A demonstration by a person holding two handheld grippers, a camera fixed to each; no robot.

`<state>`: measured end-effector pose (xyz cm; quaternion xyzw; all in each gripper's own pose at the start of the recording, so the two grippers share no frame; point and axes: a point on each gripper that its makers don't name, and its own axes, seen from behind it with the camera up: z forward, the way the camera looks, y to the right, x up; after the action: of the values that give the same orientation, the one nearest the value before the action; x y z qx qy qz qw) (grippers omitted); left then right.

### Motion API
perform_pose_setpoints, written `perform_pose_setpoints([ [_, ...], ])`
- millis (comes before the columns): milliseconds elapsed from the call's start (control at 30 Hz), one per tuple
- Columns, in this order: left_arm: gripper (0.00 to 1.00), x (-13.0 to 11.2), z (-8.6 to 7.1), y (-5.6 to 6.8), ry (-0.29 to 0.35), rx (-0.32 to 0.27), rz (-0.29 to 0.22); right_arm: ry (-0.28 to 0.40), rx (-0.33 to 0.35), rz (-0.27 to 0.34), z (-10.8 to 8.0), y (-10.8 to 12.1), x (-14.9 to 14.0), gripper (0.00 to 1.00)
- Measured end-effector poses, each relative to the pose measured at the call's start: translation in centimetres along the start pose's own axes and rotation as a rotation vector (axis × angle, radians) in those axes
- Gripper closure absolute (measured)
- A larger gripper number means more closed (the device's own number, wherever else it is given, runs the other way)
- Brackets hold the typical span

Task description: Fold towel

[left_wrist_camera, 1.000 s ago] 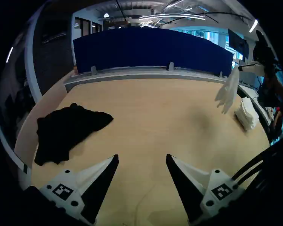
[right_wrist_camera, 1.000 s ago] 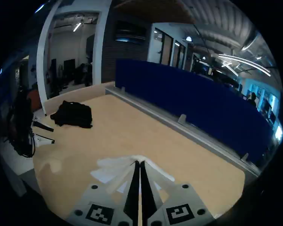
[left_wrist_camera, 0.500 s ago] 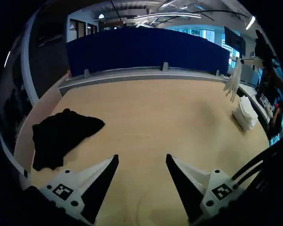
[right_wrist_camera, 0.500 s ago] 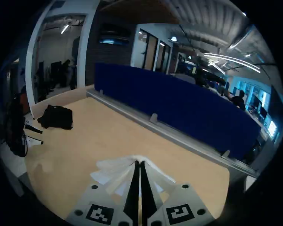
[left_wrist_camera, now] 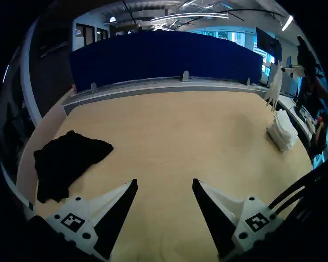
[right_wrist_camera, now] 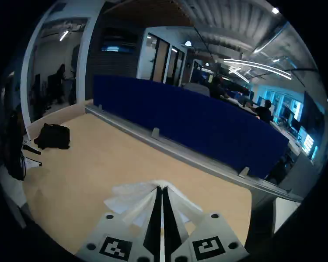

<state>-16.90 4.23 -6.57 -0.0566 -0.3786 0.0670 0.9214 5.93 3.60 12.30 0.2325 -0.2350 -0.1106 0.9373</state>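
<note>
A white towel (right_wrist_camera: 131,197) hangs bunched from my right gripper (right_wrist_camera: 160,189), whose fingers are shut on it, high above the light wooden table (right_wrist_camera: 98,161). In the left gripper view the same towel (left_wrist_camera: 276,85) dangles at the far right, above a stack of folded white towels (left_wrist_camera: 283,130) near the table's right edge. My left gripper (left_wrist_camera: 164,183) hovers open over the table's near side, with nothing between its fingers. A crumpled black cloth (left_wrist_camera: 63,161) lies on the table to its left, and is seen again in the right gripper view as a black cloth (right_wrist_camera: 54,136).
A long blue divider (left_wrist_camera: 164,56) on a grey rail runs along the table's far edge. Light wood stretches between the black cloth and the white stack. A person in dark clothes (left_wrist_camera: 310,83) stands at the right, with desks and screens beyond.
The right gripper has carried the hanging towel farther right and away, over the white stack. The left gripper stays open and has swung slightly, so the black cloth sits farther left in its view.
</note>
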Motion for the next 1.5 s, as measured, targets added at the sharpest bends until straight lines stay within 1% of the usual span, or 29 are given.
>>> perform_pose_setpoints([
  [100,0.07,0.1,0.1,0.4,-0.001,-0.003,0.004,-0.004,-0.01,0.007,-0.3,0.8,-0.5,0.98],
  [267,0.07,0.2,0.3,1.0,-0.003,-0.008,0.007,-0.014,-0.019,0.015,-0.6,1.4,-1.5,0.98],
  [567,0.07,0.1,0.4,1.4,-0.008,-0.008,0.017,-0.04,-0.037,0.047,-1.6,2.3,-4.1,0.98],
  [767,0.07,0.0,0.3,1.6,-0.012,-0.01,0.022,-0.06,-0.053,0.072,-3.1,2.7,-6.4,0.98],
  [1167,0.07,0.1,-0.1,2.7,-0.012,-0.021,0.041,-0.114,-0.091,0.116,-5.9,2.6,-11.6,0.98],
  [1500,0.07,-0.5,-0.3,2.8,-0.016,-0.022,0.05,-0.16,-0.135,0.164,-7.9,3.3,-16.3,0.98],
])
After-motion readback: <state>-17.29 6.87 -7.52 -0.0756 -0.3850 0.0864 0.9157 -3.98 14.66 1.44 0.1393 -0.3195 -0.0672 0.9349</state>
